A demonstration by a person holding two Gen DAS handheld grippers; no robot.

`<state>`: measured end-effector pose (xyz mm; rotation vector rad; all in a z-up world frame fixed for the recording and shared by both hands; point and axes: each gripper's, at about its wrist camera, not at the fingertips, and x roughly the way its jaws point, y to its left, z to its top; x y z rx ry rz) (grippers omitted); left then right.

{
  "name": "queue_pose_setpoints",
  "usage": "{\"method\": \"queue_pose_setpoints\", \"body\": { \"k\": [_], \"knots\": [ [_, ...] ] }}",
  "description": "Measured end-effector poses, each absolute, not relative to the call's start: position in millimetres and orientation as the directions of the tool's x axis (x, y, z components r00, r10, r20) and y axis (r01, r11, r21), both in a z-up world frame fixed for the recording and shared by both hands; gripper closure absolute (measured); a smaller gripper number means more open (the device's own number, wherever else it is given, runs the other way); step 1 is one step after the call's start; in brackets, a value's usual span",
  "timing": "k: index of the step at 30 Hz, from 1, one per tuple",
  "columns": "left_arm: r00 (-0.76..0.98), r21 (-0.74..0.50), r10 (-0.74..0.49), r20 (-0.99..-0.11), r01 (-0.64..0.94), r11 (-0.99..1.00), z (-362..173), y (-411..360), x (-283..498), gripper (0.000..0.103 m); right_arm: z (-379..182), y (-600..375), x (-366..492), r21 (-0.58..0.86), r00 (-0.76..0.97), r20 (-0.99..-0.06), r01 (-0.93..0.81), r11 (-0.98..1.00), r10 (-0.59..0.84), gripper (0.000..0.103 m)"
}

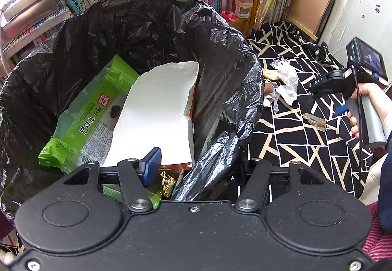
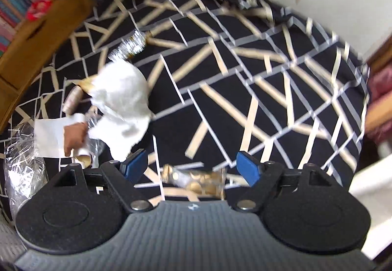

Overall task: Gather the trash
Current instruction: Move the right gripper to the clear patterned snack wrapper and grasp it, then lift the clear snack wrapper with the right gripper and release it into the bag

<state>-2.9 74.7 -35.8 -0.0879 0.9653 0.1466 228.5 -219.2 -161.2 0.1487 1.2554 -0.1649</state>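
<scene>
A person is collecting trash from a surface covered by a black cloth (image 2: 245, 70) with pale crossing lines. The left tool (image 1: 193, 168) is pinching the rim of a black trash bag (image 1: 220, 70), holding its mouth open; only one blue pad shows, the other being hidden by plastic. Inside the bag are lying a green snack packet (image 1: 83, 111) and a white foam sheet (image 1: 156, 109).

The right tool (image 2: 192, 168) is pointing steeply down, its blue pads spread wide and holding nothing. A clear crumpled wrapper (image 2: 196, 181) with golden bits is lying on the cloth directly between them. A white crumpled tissue (image 2: 120, 104) and more clear wrappers are lying just beside, to the left.

To grip well, the pads should probably be lowering to straddle the wrapper's middle, then closing firmly without catching the cloth.
</scene>
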Motion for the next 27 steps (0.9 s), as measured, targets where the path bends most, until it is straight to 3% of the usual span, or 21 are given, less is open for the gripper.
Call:
{"method": "queue_pose_setpoints", "body": {
  "k": [4, 15, 17, 21, 27],
  "knots": [
    [0.560, -0.009, 0.085, -0.824, -0.163, 0.987, -35.8, 74.9, -2.9, 0.045, -179.2, -238.0, 225.3, 0.095, 0.247, -0.969, 0.314, 0.945, 0.015, 0.016],
    [0.560, -0.010, 0.084, -0.824, -0.164, 0.986, -35.9, 75.0, -2.9, 0.044, -200.2, -223.7, 230.9, 0.020, 0.190, -0.981, 0.258, 0.966, -0.030, 0.017],
    [0.560, -0.010, 0.084, -0.824, -0.163, 0.987, -35.9, 75.1, -2.9, 0.044, -203.3, -223.4, 230.3, 0.013, 0.192, -0.981, 0.260, 0.965, -0.039, 0.020],
    [0.561, -0.010, 0.084, -0.824, -0.163, 0.987, -35.9, 75.0, -2.8, 0.044, -199.9, -220.9, 229.3, 0.015, 0.216, -0.975, 0.259, 0.966, -0.043, 0.038],
    [0.560, -0.010, 0.084, -0.824, -0.163, 0.987, -36.0, 75.1, -2.9, 0.044, -188.9, -213.2, 231.0, 0.045, 0.247, -0.969, 0.229, 0.972, -0.014, 0.040]
  ]
}}
